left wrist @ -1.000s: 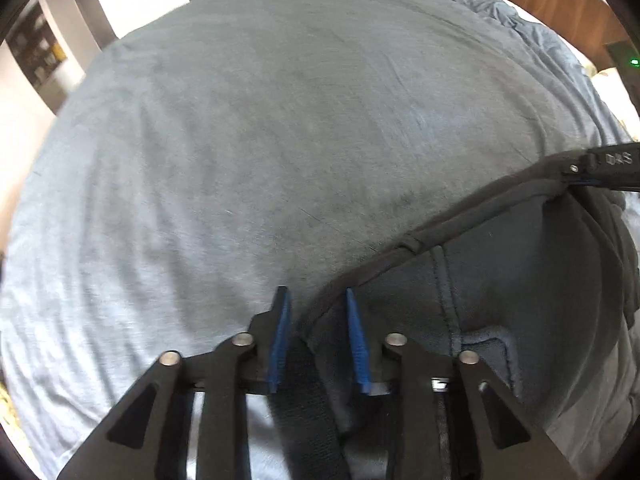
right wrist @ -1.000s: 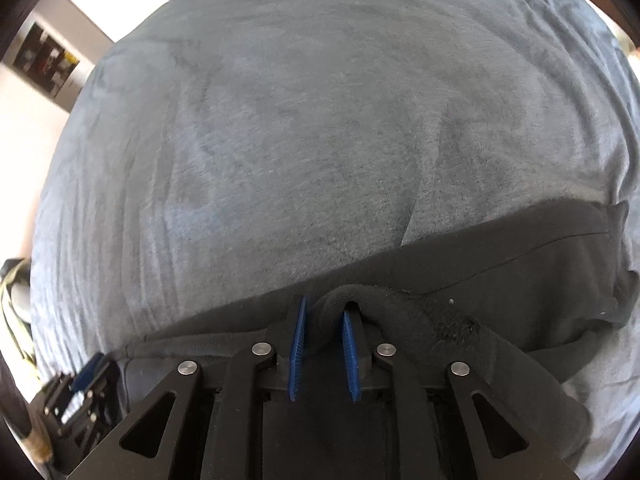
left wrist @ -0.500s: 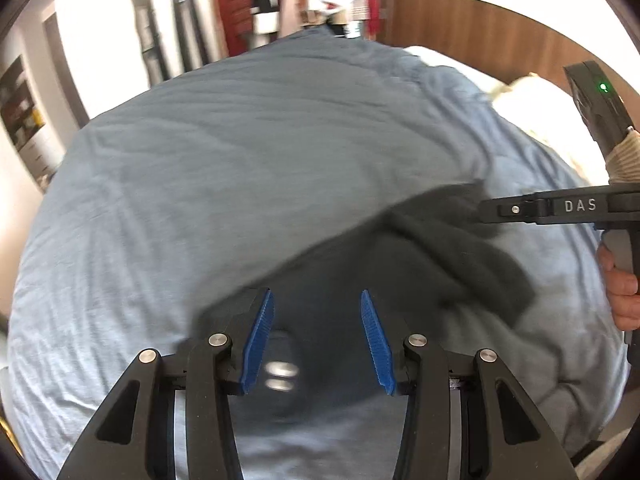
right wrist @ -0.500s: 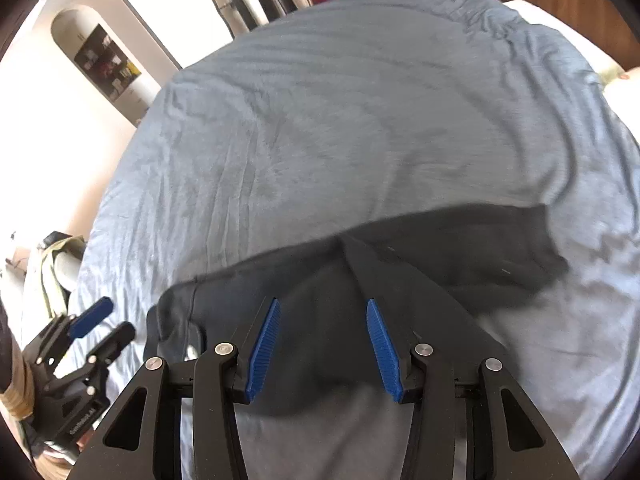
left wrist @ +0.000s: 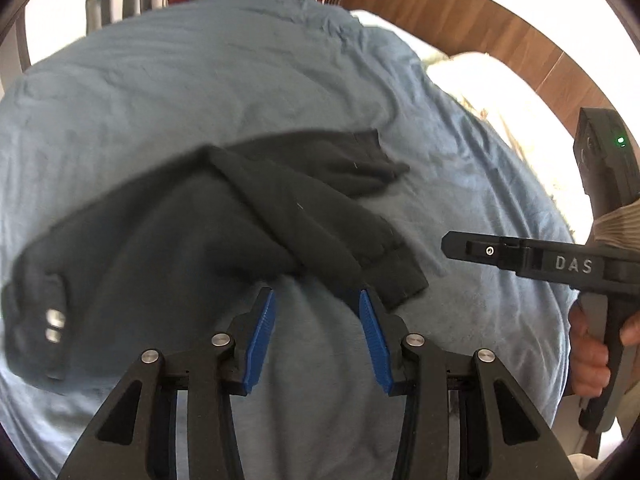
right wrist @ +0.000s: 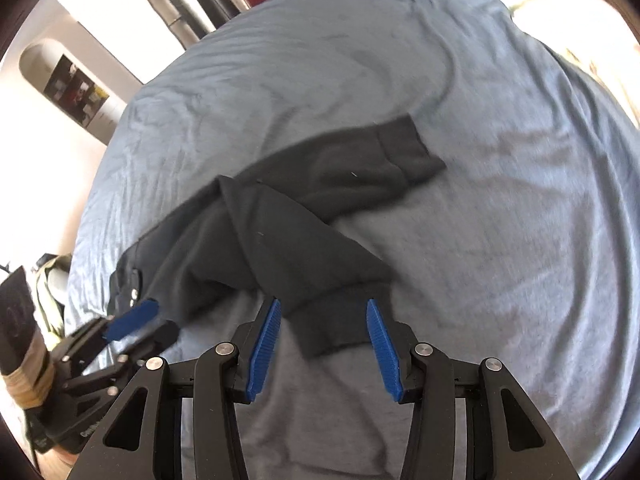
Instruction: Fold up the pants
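Two tongs hang over a big bed with nothing in them. The left gripper point(left wrist: 316, 330) has its blue pads point(left wrist: 260, 336) apart, and only the blue-grey blanket point(left wrist: 200, 88) shows in the gap. Its jaws have just closed a little. The right gripper point(right wrist: 322, 346) is parted too and not pressing on anything, though a dark cuff lies under the gap. Its jaws opened a moment ago.

The black pants point(left wrist: 224, 232) lie flat on the blanket, near the front edge of the bed. The two legs spread apart like a V, and the waist with shiny snaps point(left wrist: 54, 324) is at the left.

The blanket is soft and wrinkled. A brown wooden headboard point(left wrist: 472, 28) curves behind the bed, with a pale pillow point(left wrist: 480, 84) beside it. A white wall with an arched nook point(right wrist: 60, 80) is far off at the left. A hand point(left wrist: 588, 356) grips the right tool's handle.
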Demonstrator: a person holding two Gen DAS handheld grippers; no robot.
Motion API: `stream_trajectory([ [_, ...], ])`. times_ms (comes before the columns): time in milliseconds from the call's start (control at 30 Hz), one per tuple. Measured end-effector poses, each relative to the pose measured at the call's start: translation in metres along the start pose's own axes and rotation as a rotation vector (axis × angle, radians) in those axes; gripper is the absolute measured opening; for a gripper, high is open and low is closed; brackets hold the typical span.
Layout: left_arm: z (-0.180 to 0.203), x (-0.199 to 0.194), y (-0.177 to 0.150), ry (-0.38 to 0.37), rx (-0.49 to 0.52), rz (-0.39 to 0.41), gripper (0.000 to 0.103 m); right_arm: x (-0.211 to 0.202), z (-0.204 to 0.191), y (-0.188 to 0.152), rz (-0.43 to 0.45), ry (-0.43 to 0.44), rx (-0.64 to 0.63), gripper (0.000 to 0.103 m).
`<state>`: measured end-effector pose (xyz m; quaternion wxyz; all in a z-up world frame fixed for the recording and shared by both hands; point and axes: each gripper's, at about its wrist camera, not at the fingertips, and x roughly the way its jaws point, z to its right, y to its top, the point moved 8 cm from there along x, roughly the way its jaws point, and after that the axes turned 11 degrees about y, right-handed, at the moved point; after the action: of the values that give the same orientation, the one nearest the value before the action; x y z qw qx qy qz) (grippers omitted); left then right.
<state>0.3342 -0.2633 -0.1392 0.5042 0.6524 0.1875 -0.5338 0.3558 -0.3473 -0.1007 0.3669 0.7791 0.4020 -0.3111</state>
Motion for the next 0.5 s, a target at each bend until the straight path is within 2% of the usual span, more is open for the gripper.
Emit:
stream_trajectory([
  [200, 0.026, 0.037, -0.008, -0.024, -0.048, -0.078, 0.039, 0.023, 0.028, -0.014, -0.048, 0.063, 0.067, 0.046],
  [333, 0.025, 0.054, -0.009, -0.024, -0.128, -0.119, 0.039, 0.038, 0.041, -0.017, -0.073, 0.087, 0.081, 0.046],
  [500, 0.023, 0.076, -0.008, -0.004, -0.178, -0.153, 0.039, 0.053, 0.057, -0.017, -0.099, 0.110, 0.104, 0.046],
])
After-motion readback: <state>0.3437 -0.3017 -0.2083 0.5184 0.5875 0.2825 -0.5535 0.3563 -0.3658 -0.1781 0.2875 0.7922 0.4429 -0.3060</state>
